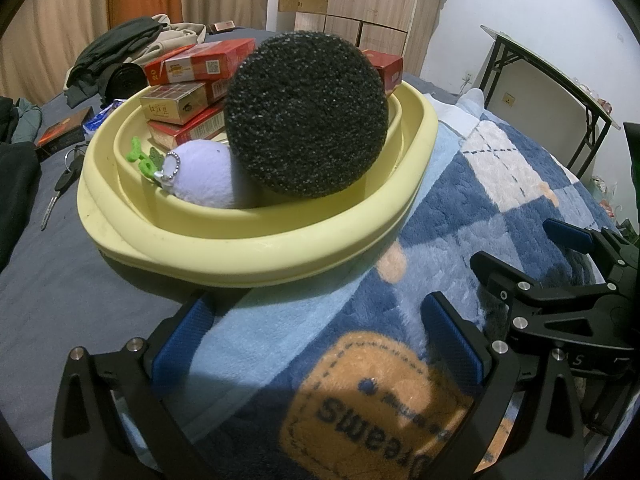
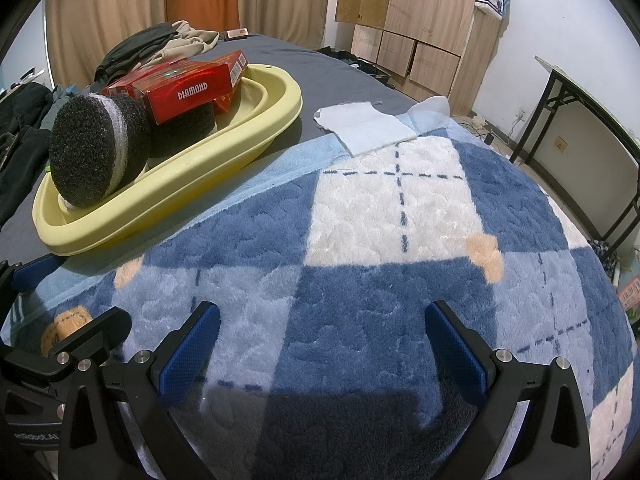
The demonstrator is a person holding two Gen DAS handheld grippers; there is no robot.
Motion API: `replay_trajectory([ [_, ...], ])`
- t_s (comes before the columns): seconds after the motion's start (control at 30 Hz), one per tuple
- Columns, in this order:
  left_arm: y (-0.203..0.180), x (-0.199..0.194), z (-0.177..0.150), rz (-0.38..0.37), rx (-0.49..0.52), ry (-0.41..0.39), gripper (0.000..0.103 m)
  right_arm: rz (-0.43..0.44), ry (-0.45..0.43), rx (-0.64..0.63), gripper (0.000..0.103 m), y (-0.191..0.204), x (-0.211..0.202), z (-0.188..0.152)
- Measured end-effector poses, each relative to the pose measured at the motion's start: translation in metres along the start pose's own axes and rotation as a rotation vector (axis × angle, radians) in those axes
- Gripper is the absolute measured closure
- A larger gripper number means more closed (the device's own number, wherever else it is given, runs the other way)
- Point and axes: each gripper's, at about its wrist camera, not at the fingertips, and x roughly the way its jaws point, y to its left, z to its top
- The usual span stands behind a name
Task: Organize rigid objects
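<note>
Both the left gripper [image 1: 320, 344] and right gripper [image 2: 322, 346] have jaws wide apart and empty – ahead in the pale yellow plastic tub [image 1: 248, 246], the stiff, light red cardboard boxes [image 1: 200, 66] look easy to pinch by their flat sides.

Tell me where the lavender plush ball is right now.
In the left wrist view, the lavender plush ball sits inside the yellow basin, near its front left, touching the black sponge disc and below the red boxes.

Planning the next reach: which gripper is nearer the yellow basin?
Left. The left gripper sits open just short of the yellow basin rim; the right gripper hovers open over the blanket, farther off.
</note>
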Motion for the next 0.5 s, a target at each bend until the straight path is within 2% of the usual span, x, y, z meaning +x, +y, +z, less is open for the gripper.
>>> replay_trajectory([
  [0.5,0.0003,-0.0001,0.0002,0.0,0.0,0.0,0.0,0.0,0.0,0.0,0.0,-0.0013,0.0012,0.0005],
])
